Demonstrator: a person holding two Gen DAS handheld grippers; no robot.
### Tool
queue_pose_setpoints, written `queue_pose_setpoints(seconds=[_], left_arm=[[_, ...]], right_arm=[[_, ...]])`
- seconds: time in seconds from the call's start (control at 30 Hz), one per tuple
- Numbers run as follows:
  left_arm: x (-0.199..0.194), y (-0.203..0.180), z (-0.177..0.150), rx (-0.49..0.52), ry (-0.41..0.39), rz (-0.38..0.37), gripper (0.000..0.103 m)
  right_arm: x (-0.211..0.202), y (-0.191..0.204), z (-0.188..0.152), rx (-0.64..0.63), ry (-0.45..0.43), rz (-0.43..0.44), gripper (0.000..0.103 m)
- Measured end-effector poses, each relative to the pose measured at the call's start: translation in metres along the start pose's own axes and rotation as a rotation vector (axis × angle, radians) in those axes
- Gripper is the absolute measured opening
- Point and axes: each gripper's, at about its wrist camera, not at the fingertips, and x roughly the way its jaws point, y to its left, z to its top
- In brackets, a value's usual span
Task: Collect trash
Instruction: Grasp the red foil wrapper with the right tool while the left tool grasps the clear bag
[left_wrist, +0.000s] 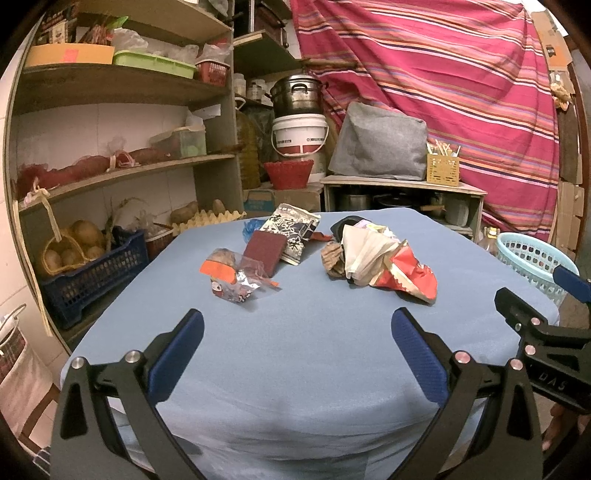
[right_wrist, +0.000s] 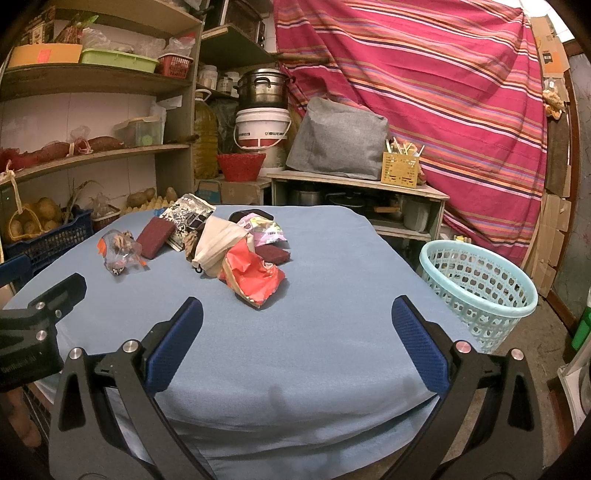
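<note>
Cluttered storeroom, blue-covered table with the trash pile untouched mid-table; laundry basket on the floor to the right looks empty. Left gripper and right gripper both spread wide, holding nothing — nothing collected yet.
</note>
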Motion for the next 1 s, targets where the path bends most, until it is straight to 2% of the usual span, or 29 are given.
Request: queue_pose_setpoints(seconds=[0.17,0.33,0.43,0.5,0.7,0.83,1.0], left_arm=[[0.004,0.003,0.000,-0.006,0.016,0.009,0.099],[0.015,0.013,0.014,-0.009,0.044,0.032,0.099],[0.030,0.027,0.025,-0.040,0.097,0.014,0.099],[0.041,0.036,0.031,-0.063,0.134,-0.004,0.099],[0.070,0.056,0.052,-0.037,0.112,0.047,0.099],[0.097,0.066,0.068,-0.022,0.111,0.049,0.099],[0.139,0.083,0.068,-0.047,0.198,0.041,0.099]], right_arm=[[0.003,0.000,0.000,-0.005,0.000,-0.003,0.099],[0.009,0.000,0.008,-0.013,-0.008,0.003,0.099],[0.022,0.006,0.015,-0.028,0.028,0.011,0.099],[0.035,0.006,0.020,-0.005,0.063,0.046,0.099],[0.066,0.009,0.039,-0.009,0.090,0.055,0.099],[0.099,0.012,0.050,-0.028,0.166,0.037,0.099],[0.150,0.010,0.051,-0.032,0.294,0.126,0.099]])
